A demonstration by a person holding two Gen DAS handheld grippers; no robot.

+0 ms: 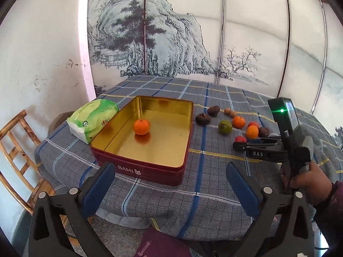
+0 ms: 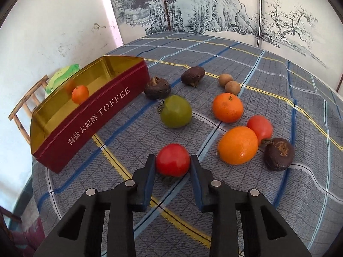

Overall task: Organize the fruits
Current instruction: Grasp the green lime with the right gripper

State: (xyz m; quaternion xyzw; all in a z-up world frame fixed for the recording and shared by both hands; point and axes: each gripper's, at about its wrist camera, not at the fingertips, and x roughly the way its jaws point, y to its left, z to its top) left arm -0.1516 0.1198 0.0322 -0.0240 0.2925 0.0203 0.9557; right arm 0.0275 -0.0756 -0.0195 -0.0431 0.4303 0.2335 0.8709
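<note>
Pickup stage: the right gripper [image 2: 172,165] has its pads pressed against both sides of a red fruit [image 2: 172,159] that rests on the table [image 2: 278,203], while the left gripper [image 1: 171,184] hangs spread wide and empty in front of the tin [image 1: 140,172]. One orange [image 1: 141,126] already lies in the tin, ahead and left of the right gripper; the other fruits lie ahead and right. Judged next: lift the fruit clear, carry it left over the tin's wall, then release
</note>
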